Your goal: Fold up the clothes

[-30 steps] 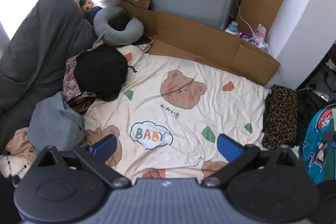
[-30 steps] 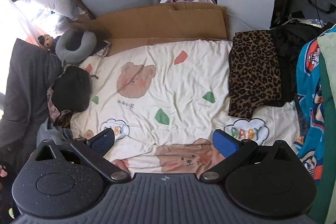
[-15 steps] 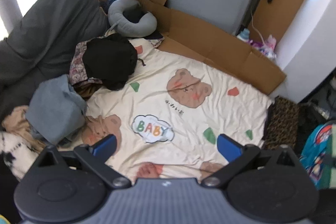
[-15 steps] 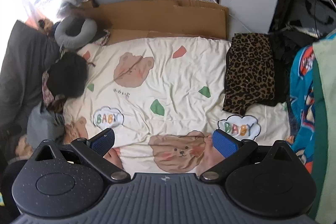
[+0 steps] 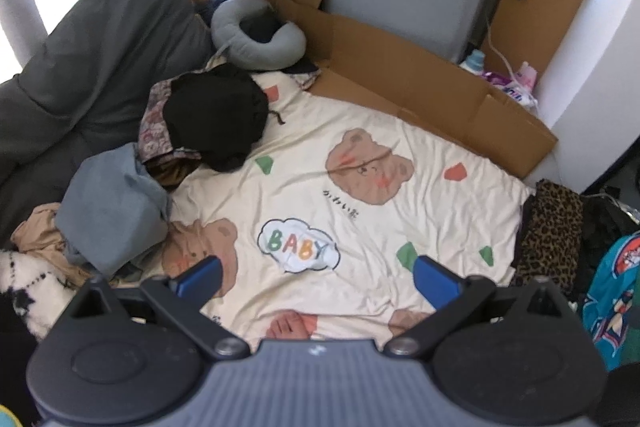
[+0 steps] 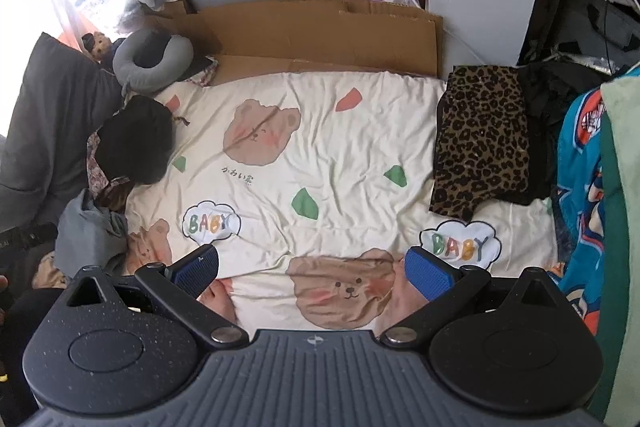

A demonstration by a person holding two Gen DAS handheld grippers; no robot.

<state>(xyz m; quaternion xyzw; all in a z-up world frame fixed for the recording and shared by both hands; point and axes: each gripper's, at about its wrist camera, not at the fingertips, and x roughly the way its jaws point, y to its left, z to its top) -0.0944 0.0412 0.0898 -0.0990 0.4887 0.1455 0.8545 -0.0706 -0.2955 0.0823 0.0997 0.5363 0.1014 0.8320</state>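
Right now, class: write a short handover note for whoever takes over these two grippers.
Left gripper: open, holding nothing, above the bear sheet.
Right gripper: open, holding nothing.
Unfolded pile at the sheet's left edge: black garment, grey garment.
Done: leopard-print garment lies folded at the sheet's right edge.
Left: take a piece from the pile, spread it on the sheet, fold.

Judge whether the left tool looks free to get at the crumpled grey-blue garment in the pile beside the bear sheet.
Probably yes. The left tool is open and empty, and the grey-blue garment lies on top of the pile just left of its fingers, with nothing covering it. The black garment sits farther back, apart from it.
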